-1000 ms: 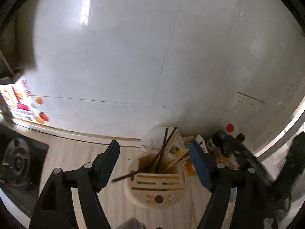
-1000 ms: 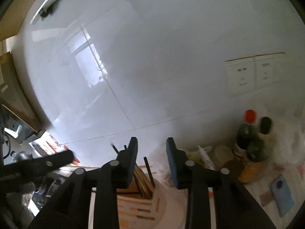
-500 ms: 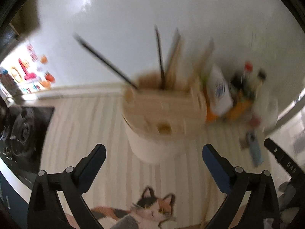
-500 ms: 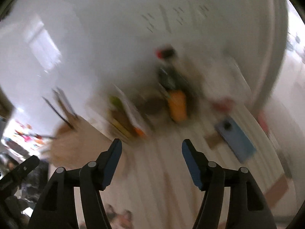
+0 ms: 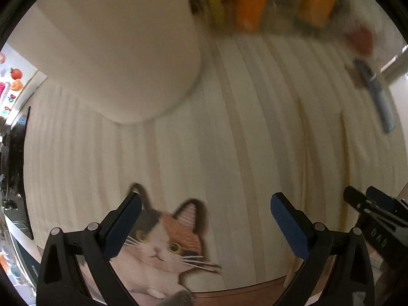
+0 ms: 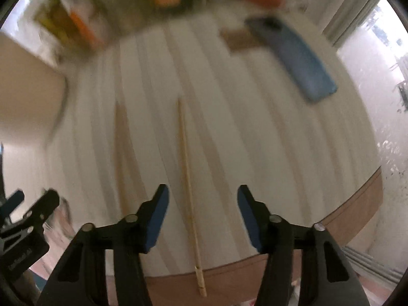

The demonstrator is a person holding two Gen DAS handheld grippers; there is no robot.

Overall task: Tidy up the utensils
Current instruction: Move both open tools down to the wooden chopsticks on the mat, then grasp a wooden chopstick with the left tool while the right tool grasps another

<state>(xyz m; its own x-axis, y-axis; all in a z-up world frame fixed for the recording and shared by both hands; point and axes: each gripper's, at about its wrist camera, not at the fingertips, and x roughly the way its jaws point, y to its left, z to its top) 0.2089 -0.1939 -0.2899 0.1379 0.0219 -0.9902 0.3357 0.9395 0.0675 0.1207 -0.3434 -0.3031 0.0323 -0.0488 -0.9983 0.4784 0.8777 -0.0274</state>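
Cream holder, left wrist view: cream utensil holder (image 5: 122, 51) stands on the striped mat (image 5: 255, 140) at upper left; only its smooth wall shows, its top out of frame.
Left gripper: left gripper (image 5: 205, 210) hangs over the mat above a printed cat (image 5: 163, 242); its fingers stand wide apart, nothing between them.
Left-view stick: one pale chopstick (image 5: 303, 173) shows faintly at right, running from the near mat edge away toward the blurred bottles (image 5: 255, 0).
Far right, left view: dark gripper frame enters at the edge; blue object beyond is smeared.

Bamboo, right wrist view: light bamboo chopstick (image 6: 190, 196) lies flat on the mat, loose, not in the holder.
Long axis: runs near-to-far; thick butt end at the near mat edge, overhanging onto the brown desk (image 6: 357, 216); thin tip points away toward the bottles.
Second stick: another chopstick (image 6: 121, 158) lies to its left, roughly parallel, blurred.
Right gripper: right gripper (image 6: 202, 207) hovers with fingers partly open, just narrowed; the bamboo chopstick passes between them, nearer the left one, untouched by either pad as far as the blur allows.
Bystanders: blue phone (image 6: 301, 58) on the mat at upper right.

Progress: judged partway; at least two sticks remain on the mat to be picked up and slotted.
Remaining: close on the nearer stick, lift, carry to the holder at left.
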